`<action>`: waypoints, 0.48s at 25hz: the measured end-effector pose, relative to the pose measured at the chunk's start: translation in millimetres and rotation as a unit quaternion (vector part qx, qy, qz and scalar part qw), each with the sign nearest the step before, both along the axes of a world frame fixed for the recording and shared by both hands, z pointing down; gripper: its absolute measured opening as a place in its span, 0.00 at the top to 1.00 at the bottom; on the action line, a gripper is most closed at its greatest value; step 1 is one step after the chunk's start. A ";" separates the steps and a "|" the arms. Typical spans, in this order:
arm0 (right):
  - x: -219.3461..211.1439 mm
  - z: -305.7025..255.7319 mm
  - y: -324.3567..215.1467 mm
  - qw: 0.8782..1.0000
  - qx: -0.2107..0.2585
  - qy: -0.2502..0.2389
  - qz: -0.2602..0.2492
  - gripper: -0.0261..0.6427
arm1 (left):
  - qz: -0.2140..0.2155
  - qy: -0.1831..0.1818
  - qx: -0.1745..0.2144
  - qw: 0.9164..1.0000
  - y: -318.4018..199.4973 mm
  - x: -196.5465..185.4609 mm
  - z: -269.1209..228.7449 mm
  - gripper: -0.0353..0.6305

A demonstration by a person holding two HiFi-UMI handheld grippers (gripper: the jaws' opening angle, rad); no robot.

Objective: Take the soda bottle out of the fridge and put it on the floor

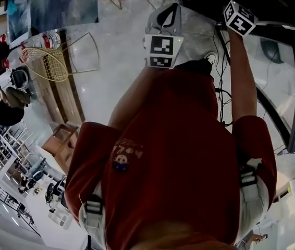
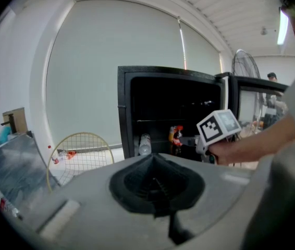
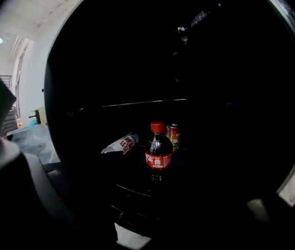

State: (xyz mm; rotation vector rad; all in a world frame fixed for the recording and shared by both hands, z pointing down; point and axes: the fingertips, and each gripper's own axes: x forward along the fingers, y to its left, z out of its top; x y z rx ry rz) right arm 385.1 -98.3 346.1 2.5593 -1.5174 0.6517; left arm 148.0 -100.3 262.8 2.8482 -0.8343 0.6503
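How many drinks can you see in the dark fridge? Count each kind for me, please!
soda bottle with a red cap, standing up: 1
clear bottle, lying tilted: 1
can, behind the soda bottle: 1
Total: 3

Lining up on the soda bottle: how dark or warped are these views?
Right gripper view: fridge almost black inside, soda bottle shows by red cap and label. Left gripper view: bright room, straight lines bowed by the lens. Head view: well lit, strongly warped.
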 end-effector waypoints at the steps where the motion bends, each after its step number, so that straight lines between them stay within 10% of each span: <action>1: 2.9 3.7 -3.0 1.000 0.000 -0.002 0.003 0.56 | 0.000 -0.001 -0.002 1.000 1.0 -1.0 1.8 0.95; 12: 34.8 34.0 -25.8 1.000 -0.019 -0.018 0.015 0.49 | -0.005 -0.024 -0.011 1.000 2.7 -11.0 21.6 0.95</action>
